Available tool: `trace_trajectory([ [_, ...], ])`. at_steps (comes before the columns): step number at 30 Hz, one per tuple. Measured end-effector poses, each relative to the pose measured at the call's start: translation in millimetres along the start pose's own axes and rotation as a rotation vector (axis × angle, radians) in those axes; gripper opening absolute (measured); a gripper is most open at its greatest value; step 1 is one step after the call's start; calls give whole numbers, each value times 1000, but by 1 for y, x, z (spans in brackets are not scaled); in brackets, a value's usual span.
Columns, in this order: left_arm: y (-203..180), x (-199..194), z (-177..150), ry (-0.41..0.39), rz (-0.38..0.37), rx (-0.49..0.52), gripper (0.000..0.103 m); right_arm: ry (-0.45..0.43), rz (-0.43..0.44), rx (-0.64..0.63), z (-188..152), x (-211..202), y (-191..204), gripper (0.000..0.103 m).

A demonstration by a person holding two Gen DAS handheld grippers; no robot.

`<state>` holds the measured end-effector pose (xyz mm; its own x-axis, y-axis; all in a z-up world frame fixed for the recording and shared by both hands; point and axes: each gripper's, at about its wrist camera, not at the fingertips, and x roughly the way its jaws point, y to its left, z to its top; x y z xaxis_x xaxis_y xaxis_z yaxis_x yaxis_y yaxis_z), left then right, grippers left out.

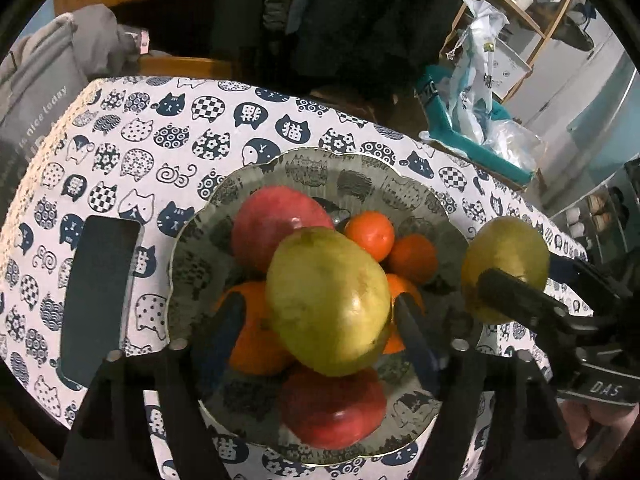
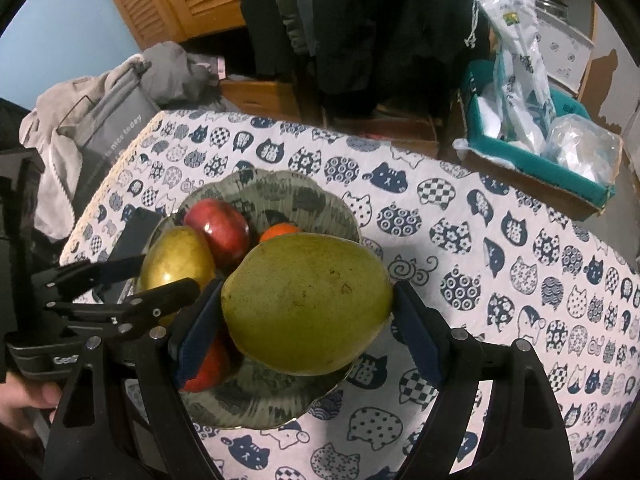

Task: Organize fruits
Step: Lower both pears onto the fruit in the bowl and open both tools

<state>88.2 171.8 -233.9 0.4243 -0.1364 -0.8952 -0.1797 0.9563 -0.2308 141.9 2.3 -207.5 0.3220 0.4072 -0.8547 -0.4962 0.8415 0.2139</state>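
A scalloped glass bowl on the cat-print tablecloth holds red apples and oranges. A yellow-green pear lies on top of that pile. My left gripper straddles it, open, with a gap showing at the left pad. At the bowl's right rim my right gripper is shut on a second, larger green pear, both pads pressing its ends.
A dark phone lies left of the bowl. A teal box of plastic bags stands beyond the table's far right edge. Grey cloth and a bag sit at the far left. A person's hands hold the grippers.
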Motion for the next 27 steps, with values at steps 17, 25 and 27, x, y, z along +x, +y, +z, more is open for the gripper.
trace_trajectory([
  [17,15,-43,-11,-24,26,-36,82,134,-1,-98,-13,29,16,83],
  [25,-4,-66,-14,-59,30,14,82,39,-19,-97,-4,3,16,83],
  [27,-10,-75,-14,-79,38,34,82,12,-19,-84,-2,-7,15,82],
])
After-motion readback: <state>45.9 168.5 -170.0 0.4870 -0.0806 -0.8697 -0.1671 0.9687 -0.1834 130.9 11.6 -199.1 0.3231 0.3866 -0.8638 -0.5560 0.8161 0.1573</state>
